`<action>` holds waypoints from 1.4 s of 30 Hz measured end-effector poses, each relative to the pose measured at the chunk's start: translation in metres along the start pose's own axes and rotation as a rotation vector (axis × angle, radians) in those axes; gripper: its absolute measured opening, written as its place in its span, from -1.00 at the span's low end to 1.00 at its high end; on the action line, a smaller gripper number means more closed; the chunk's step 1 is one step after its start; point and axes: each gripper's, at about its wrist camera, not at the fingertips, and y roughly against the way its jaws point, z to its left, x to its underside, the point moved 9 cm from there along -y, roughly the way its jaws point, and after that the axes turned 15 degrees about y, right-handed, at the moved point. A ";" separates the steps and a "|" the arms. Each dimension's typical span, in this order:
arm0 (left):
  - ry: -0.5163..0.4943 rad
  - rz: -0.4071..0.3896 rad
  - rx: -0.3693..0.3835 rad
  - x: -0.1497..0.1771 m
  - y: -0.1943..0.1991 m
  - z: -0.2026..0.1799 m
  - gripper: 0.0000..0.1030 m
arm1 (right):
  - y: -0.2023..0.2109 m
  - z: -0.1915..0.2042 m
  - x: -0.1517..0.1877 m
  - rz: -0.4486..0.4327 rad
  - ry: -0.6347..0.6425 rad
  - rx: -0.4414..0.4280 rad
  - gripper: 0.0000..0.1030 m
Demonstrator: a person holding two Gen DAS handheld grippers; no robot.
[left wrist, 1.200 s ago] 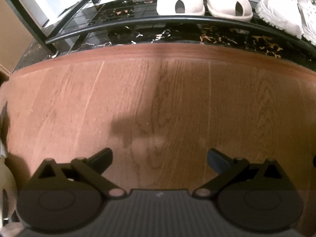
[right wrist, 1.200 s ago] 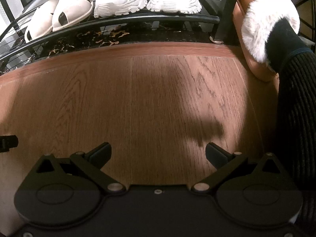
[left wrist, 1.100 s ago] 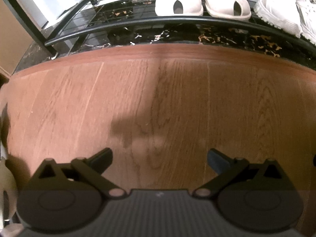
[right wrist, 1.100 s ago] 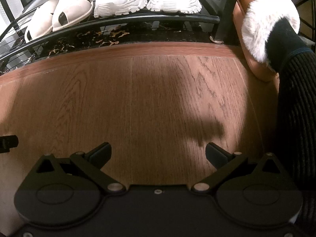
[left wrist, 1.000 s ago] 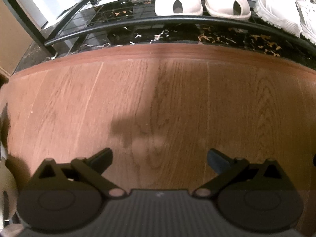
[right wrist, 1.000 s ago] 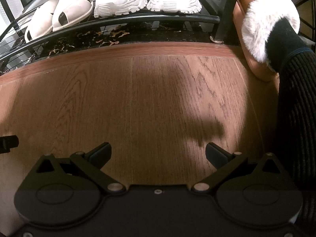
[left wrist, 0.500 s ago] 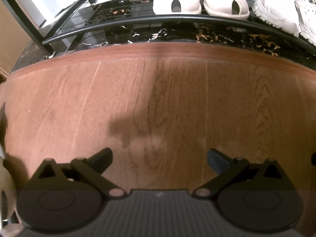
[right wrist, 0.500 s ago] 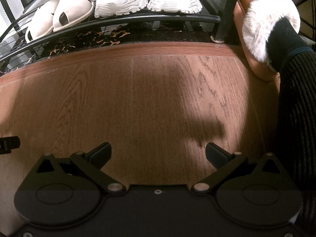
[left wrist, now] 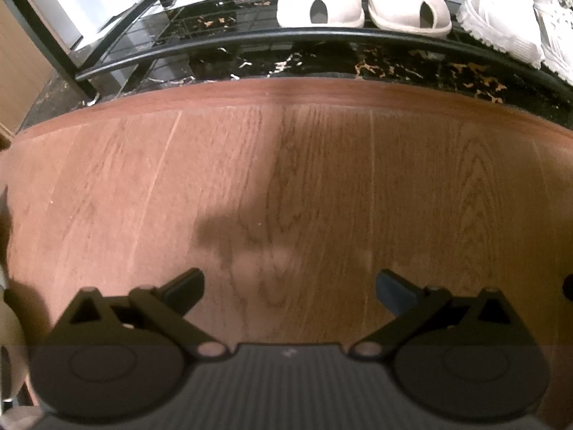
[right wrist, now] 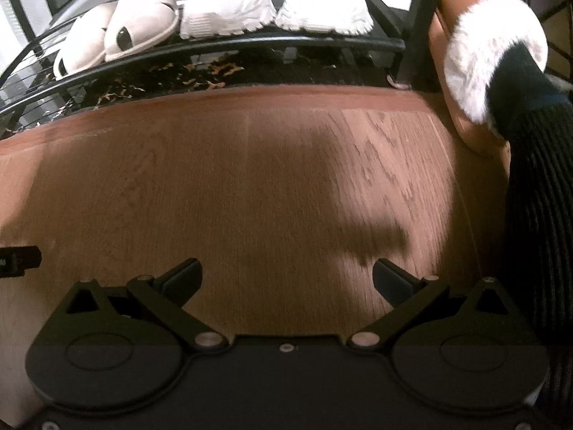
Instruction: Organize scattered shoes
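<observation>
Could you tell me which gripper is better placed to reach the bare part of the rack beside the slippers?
Left, probably: the bare rack stretch lies just left of the slippers, ahead of the left gripper, while the right gripper faces the sneakers farther right. Both are open and empty.

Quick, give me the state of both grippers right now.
Left gripper: open, holding nothing, over bare wooden floor.
Right gripper: open, holding nothing, also over the floor.
</observation>
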 end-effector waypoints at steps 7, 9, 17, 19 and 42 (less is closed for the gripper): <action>0.006 -0.021 -0.004 -0.004 0.000 0.000 0.98 | 0.001 -0.001 -0.004 -0.003 -0.018 0.001 1.00; 0.007 -0.030 -0.006 -0.005 0.000 0.000 0.98 | 0.002 -0.001 -0.004 -0.005 -0.018 -0.001 1.00; 0.020 -0.115 -0.039 -0.015 0.002 0.006 0.98 | 0.003 -0.003 -0.005 -0.027 -0.044 -0.020 1.00; 0.022 -0.141 -0.046 -0.017 0.004 0.006 0.98 | 0.004 -0.004 -0.005 -0.036 -0.052 -0.023 1.00; 0.340 -0.396 -0.280 -0.052 0.052 0.093 0.98 | 0.019 -0.007 -0.009 -0.151 -0.130 -0.086 1.00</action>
